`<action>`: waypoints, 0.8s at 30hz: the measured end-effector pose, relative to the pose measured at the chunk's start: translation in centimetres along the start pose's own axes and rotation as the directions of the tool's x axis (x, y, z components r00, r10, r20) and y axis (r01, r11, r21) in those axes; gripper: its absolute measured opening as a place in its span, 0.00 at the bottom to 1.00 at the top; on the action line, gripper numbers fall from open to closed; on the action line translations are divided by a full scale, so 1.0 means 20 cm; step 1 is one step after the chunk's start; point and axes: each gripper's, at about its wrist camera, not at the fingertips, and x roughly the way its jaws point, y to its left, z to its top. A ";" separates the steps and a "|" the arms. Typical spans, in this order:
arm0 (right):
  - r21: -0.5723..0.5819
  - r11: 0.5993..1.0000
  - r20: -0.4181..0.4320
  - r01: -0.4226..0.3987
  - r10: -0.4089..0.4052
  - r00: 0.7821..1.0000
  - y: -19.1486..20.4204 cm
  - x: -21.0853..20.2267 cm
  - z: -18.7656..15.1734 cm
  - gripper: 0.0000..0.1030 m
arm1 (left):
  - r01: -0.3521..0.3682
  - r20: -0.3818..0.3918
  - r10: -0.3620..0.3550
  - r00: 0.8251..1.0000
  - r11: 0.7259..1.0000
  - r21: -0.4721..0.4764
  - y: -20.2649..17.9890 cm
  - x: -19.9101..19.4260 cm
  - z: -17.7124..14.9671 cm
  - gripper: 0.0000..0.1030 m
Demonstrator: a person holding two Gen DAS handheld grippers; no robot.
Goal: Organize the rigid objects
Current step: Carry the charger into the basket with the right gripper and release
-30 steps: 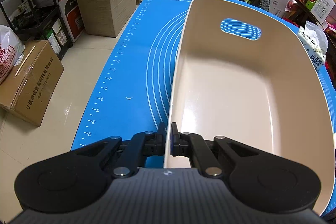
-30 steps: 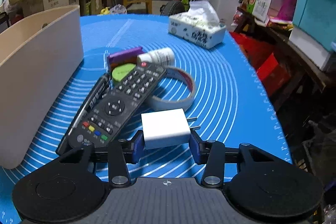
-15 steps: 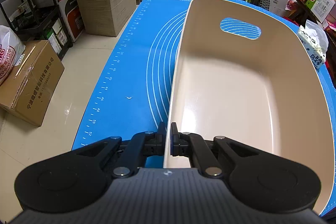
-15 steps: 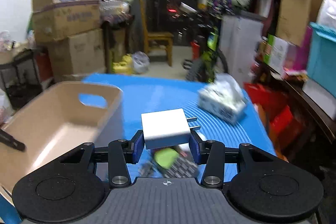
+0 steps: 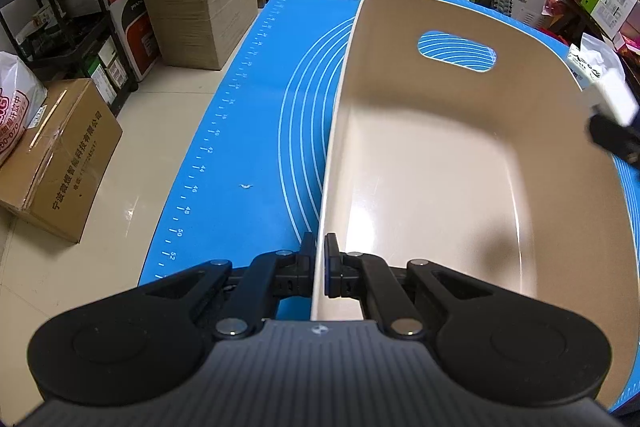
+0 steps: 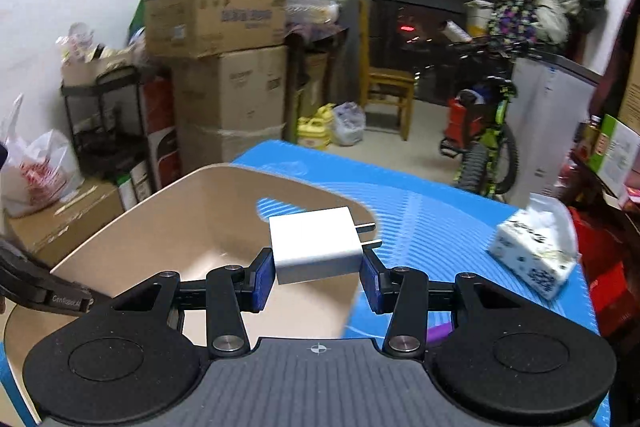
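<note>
A beige plastic bin (image 5: 440,167) with a handle slot stands on the blue mat (image 5: 248,131); nothing lies in it. My left gripper (image 5: 319,265) is shut on the bin's near left rim. My right gripper (image 6: 316,277) is shut on a white plug adapter (image 6: 314,245) and holds it in the air above the bin's (image 6: 200,227) right side. The adapter (image 5: 614,93) and the right gripper show at the right edge of the left wrist view, over the bin's right rim. The other items on the mat are out of view, except a purple bit (image 6: 440,331).
A tissue box (image 6: 534,245) sits on the mat to the right of the bin. Beyond the mat are stacked cardboard boxes (image 6: 224,75), a black shelf rack (image 5: 60,27), a child's bicycle (image 6: 484,147) and a wooden chair (image 6: 386,87).
My right gripper lifted the white adapter off the mat and carried it left over the bin. The remote and other items dropped out of view. The left gripper stayed put.
</note>
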 end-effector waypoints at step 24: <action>-0.244 0.955 -0.385 -0.170 0.065 0.921 0.40 0.27 -0.05 0.60 | 0.010 -0.005 -0.010 1.000 1.000 0.000 0.01 0.00 0.00 0.06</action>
